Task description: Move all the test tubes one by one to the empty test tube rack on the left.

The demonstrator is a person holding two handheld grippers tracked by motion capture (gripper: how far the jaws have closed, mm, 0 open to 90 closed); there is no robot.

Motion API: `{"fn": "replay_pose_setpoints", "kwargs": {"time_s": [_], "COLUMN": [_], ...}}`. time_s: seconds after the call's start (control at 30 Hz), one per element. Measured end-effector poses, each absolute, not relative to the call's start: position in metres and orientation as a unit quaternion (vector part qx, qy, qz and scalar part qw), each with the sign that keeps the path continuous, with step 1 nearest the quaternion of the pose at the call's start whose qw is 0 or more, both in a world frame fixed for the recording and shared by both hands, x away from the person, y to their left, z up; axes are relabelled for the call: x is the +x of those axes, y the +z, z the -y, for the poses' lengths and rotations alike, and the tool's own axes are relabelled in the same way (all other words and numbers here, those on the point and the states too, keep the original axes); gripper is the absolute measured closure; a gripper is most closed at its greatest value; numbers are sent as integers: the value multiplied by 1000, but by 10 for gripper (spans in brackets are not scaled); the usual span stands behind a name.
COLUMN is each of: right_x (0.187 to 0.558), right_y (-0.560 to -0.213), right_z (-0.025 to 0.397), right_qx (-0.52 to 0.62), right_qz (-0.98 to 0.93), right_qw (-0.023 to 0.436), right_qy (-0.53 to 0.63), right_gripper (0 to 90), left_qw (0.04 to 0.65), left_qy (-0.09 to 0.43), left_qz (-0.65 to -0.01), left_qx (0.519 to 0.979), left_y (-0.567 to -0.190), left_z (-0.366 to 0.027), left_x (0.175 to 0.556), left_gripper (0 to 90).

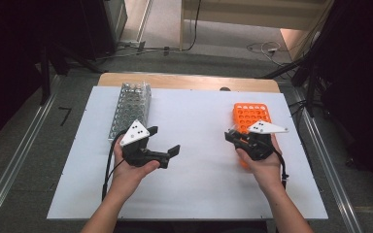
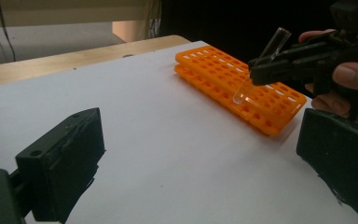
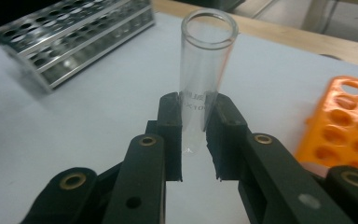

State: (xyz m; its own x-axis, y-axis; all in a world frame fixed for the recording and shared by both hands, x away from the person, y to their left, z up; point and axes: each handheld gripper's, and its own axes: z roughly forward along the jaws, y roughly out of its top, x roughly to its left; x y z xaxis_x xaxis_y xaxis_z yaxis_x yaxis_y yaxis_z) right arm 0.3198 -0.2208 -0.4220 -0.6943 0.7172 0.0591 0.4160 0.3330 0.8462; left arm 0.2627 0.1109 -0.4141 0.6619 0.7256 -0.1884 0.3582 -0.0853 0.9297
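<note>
Right gripper (image 3: 194, 140) clamps a glass tube (image 3: 205, 79) over the orange rack (image 2: 242, 86). Left gripper (image 1: 162, 143) hangs open. Next, I'd guess, carry it to the metal rack (image 1: 132, 109) and find a hole.

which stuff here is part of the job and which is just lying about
In the job:
- glass tube, clamped in the right gripper
- orange rack
- metal rack
- left gripper, open

Lying about:
- cables on the floor

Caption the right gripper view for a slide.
Right gripper fingers clamp a clear glass test tube upright, between metal rack and orange rack.
</note>
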Motion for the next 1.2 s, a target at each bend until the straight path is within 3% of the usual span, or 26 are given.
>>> {"fn": "replay_pose_setpoints", "kwargs": {"time_s": [0.43,1.2], "right_x": [290,266], "right_y": [-421,-423], "right_z": [179,142], "right_qx": [292,231], "right_qz": [-826,-851], "right_qw": [125,86], "right_qy": [466,464], "right_gripper": [744,744], "left_qw": [571,576], "left_qy": [145,144], "left_qz": [-338,-295], "left_qx": [734,749], "left_y": [-412,-414], "left_z": [-83,-55], "left_x": [254,243], "left_gripper": [88,648]}}
